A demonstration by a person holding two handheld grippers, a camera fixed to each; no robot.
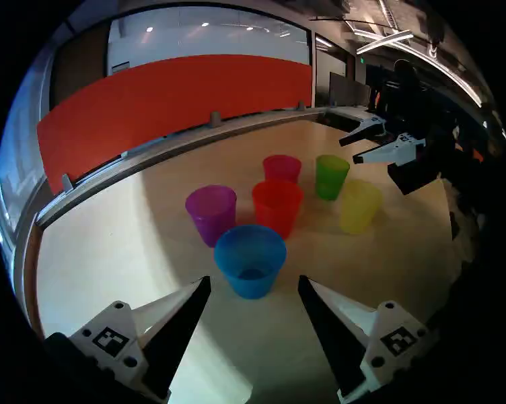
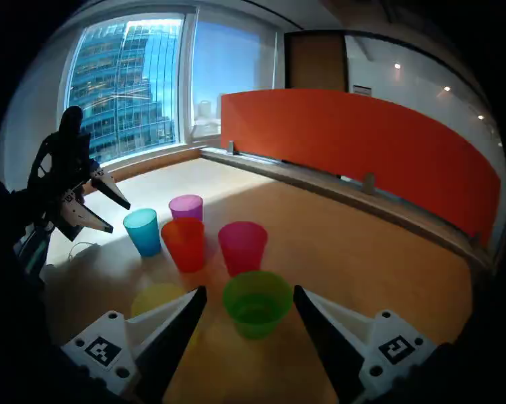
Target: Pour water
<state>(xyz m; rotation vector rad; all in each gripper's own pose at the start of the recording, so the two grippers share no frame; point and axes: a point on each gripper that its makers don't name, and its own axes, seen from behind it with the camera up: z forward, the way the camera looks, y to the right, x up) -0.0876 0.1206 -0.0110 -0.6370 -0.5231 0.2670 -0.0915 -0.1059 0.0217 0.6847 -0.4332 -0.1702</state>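
Several translucent plastic cups stand in a cluster on the wooden table (image 1: 112, 256). The blue cup (image 1: 249, 259) stands upright just ahead of my left gripper (image 1: 254, 279), which is open with the cup's lower part between its fingertips and not touching them. Behind it are the purple cup (image 1: 211, 214), red cup (image 1: 277, 206), pink cup (image 1: 282, 167), green cup (image 1: 332, 176) and yellow cup (image 1: 358, 205). My right gripper (image 2: 249, 288) is open around the green cup (image 2: 256, 306), apart from it. The yellow cup (image 2: 152, 297) is partly hidden behind its left finger.
An orange partition (image 1: 172, 101) runs along the table's far edge. Across the cups, each gripper appears in the other's view: the right gripper (image 1: 347, 153) and the left gripper (image 2: 120, 219), both open. Large windows (image 2: 132, 94) lie beyond the table. Bare tabletop (image 2: 374, 262) lies on the partition side of the cups.
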